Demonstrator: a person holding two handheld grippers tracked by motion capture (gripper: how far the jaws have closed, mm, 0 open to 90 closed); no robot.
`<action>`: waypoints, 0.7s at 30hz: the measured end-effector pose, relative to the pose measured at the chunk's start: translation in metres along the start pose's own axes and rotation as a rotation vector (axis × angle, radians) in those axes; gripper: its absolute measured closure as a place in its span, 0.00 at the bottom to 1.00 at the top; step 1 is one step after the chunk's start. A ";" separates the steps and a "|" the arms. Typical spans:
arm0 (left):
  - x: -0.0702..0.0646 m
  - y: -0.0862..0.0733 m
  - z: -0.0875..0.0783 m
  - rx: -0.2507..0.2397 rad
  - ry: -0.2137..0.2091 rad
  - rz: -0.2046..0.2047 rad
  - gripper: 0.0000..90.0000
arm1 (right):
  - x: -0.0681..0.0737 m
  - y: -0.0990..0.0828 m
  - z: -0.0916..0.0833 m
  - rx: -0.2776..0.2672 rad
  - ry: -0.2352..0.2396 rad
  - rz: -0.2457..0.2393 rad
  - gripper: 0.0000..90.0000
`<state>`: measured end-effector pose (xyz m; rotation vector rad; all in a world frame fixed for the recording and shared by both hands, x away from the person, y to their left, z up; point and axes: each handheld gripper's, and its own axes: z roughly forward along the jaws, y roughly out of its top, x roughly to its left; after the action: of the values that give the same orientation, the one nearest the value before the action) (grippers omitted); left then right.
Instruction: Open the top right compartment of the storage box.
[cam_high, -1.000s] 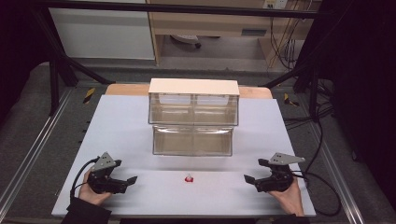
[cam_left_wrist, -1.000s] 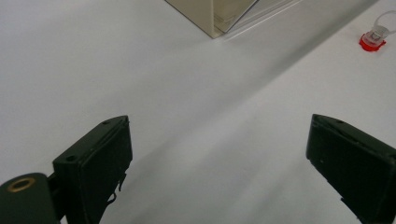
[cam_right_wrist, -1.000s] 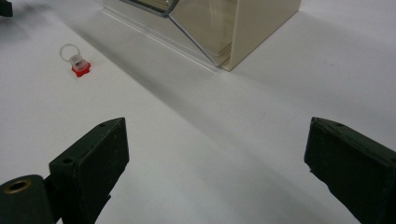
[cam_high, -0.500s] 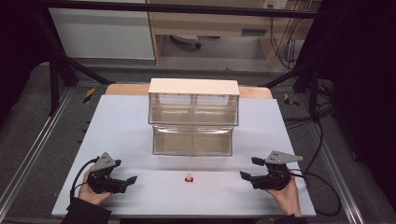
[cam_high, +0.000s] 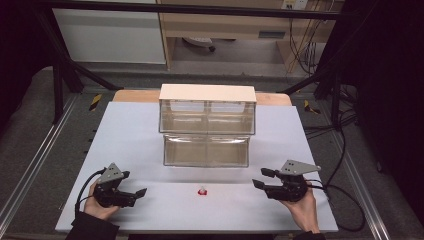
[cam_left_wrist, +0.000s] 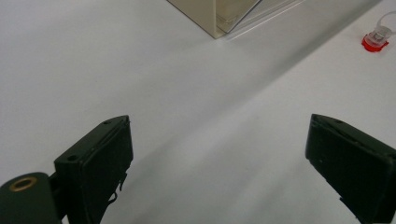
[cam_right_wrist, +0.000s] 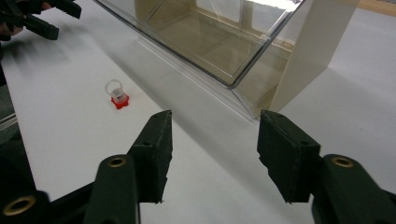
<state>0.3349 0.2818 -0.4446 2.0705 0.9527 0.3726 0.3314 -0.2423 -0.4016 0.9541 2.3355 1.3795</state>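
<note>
Item: small red-based cap w/ clear top (cam_high: 201, 190), lower centre of the high view, on white table (cam_high: 150, 130), just below clear drawer unit (cam_high: 206, 131); apart from both tools.
L gripper (cam_high: 134, 194): lower left, jaws wide apart, nothing between.
R gripper (cam_high: 260, 178): lower right, jaws about half apart, have just been closing, nothing between them.
Handling (est.): v. light, rigid plastic, prob. slippery; tips or skids easily.
Grip pt: across red base, low, gentle pinch.

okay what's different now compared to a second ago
The right gripper has lifted slightly, and its jaws have just been closing, with nothing between them. The left gripper, the small red-based piece and the clear drawer cabinet stayed put.
</note>
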 end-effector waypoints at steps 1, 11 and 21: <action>0.000 0.000 0.000 0.000 0.000 0.000 0.08 | 0.000 0.000 0.000 0.000 0.000 0.000 0.53; 0.000 0.000 0.000 0.000 0.003 0.000 0.08 | 0.007 0.014 0.006 -0.011 0.012 -0.003 0.71; 0.000 0.000 0.000 0.001 0.003 0.003 0.08 | 0.016 0.037 0.013 -0.038 0.007 -0.023 0.86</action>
<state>0.3347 0.2815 -0.4448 2.0726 0.9516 0.3775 0.3409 -0.2106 -0.3753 0.9103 2.3089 1.4158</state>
